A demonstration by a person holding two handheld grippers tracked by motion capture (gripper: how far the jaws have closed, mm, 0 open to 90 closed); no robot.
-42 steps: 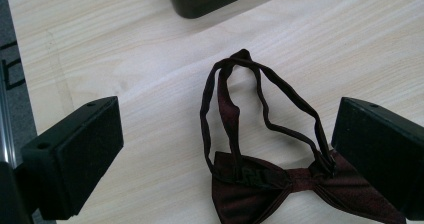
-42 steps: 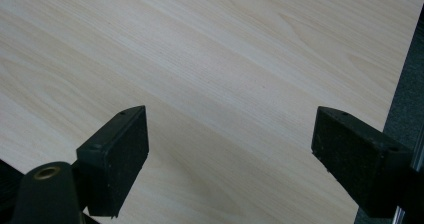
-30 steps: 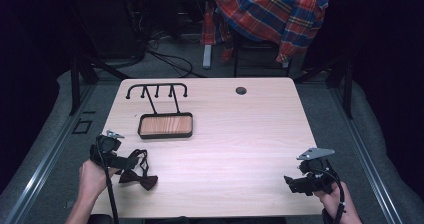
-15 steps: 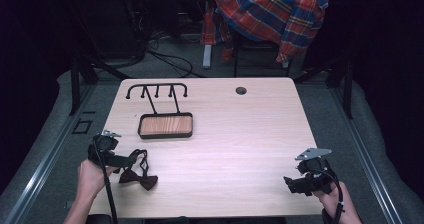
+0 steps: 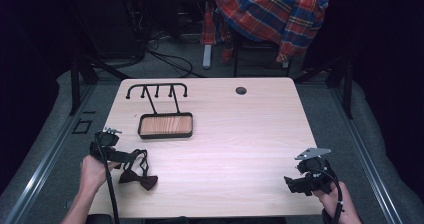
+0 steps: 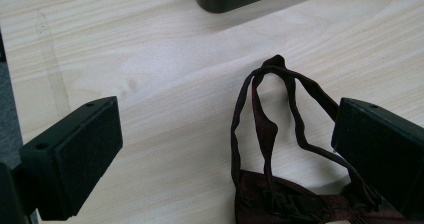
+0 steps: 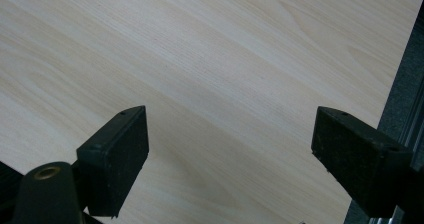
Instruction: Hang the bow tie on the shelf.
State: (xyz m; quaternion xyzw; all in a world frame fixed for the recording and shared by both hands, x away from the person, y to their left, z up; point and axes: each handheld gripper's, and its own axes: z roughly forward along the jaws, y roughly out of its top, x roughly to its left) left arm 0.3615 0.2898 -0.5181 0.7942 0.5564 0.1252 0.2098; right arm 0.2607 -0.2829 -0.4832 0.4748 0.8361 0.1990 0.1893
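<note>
High view: bow tie (image 5: 138, 175) lies near the table's (image 5: 235, 149) front-left edge, beside the left gripper (image 5: 125, 157); a tray (image 5: 165, 125) with rack (image 5: 157, 90) stands behind. Left gripper view: jaws wide apart around the strap (image 6: 270, 129). Right gripper view: right gripper (image 7: 230, 159) gapes over bare wood

Table (image 5: 240, 134): pale wood-grain top, smooth, with a soft sheen under the light; fine straight grain lines run across it in both gripper views. Bow tie (image 5: 137, 176), near the front left corner: dark maroon cloth, matt, with a thin woven strap (image 6: 260, 114) looped loosely beside it. Tray (image 5: 165, 125): black rim, slightly glossy, around a warm brown wood-look floor. Rack (image 5: 156, 90), toward the back edge: thin black rods, seemingly metal, matt. Left gripper (image 6: 225, 149) and right gripper (image 7: 230, 154): black jaws faced with matt, finely grained pads. Plaid cloth (image 5: 272, 11) beyond the table: soft red-and-blue woven fabric.
</note>
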